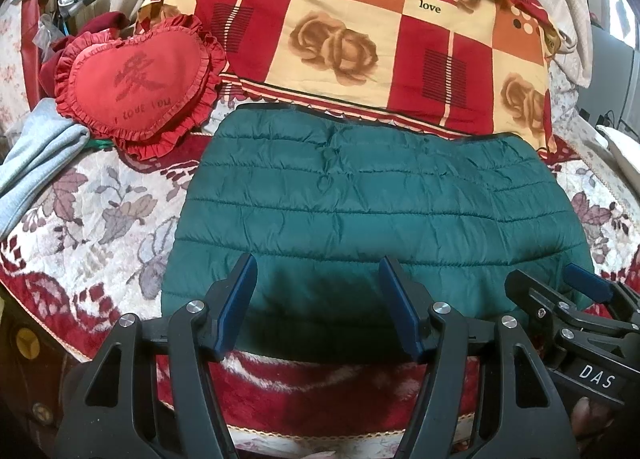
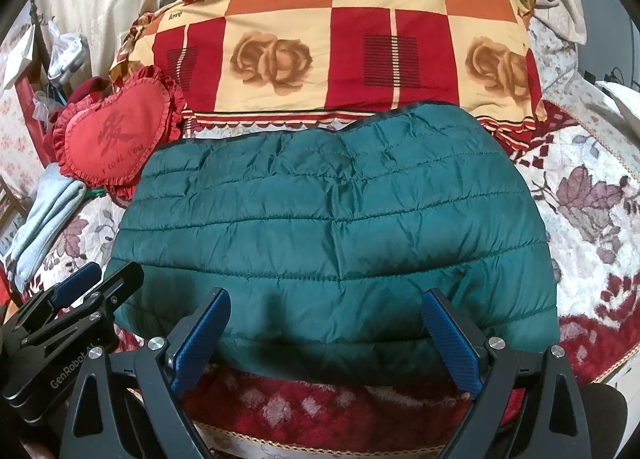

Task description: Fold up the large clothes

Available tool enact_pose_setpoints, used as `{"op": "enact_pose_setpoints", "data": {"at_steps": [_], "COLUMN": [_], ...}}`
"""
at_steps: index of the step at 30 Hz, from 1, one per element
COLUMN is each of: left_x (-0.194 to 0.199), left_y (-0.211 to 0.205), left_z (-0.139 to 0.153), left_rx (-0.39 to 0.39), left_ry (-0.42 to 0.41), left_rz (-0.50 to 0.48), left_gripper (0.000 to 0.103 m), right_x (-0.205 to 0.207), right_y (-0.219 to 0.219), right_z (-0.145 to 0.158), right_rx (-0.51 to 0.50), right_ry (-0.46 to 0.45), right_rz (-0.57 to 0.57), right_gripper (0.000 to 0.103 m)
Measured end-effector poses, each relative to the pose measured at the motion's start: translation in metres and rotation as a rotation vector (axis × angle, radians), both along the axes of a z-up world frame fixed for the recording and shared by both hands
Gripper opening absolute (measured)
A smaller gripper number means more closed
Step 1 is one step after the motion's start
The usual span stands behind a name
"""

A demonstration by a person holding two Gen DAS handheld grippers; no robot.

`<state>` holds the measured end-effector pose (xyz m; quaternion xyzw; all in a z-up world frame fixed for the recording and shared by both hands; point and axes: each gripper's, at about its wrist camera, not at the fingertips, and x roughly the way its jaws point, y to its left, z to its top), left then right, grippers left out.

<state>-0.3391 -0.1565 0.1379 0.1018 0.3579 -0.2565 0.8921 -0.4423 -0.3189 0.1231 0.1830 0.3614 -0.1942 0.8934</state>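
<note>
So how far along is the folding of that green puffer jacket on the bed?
Mostly done, it seems: the green jacket lies as a compact rectangle on the bed, no sleeves showing. Nothing is in hand; the left gripper and right gripper are both open, at its near edge. Possibly one more fold or a tidy-up remains.

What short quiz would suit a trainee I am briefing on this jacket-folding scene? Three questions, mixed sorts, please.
1. True or false: the left tool is shut on the green quilted jacket.
2. Which lies just beyond the jacket's far edge? A) heart cushion B) checked rose quilt C) grey garment
3. Fill in: the right tool has its fingers ____.

Key: 1 false; 2 B; 3 open
</note>
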Motion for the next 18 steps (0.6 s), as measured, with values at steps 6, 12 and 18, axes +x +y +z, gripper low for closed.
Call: {"op": "enact_pose_setpoints", "data": {"at_steps": [6, 12, 18], "left_x": [0.0000, 0.0003, 0.0001], "left_y": [0.0002, -0.0001, -0.0010], "left_z": [-0.0002, -0.0002, -0.0021], "left_rx": [0.002, 0.001, 0.005], "left_ry": [0.002, -0.002, 0.003], "left_rz": [-0.001, -0.002, -0.002], "left_gripper": [0.064, 0.064, 0.064], "right_x": [-0.0003, -0.0004, -0.0002], "right_y": [-0.0002, -0.0004, -0.0005], "right_z": [-0.0013, -0.0015, -0.0024], "right_rx": [0.002, 0.002, 0.004], "right_ry": [0.003, 0.003, 0.005], "right_rz": [0.001, 0.001, 0.000], "right_gripper": [0.095, 0.095, 0.095]}}
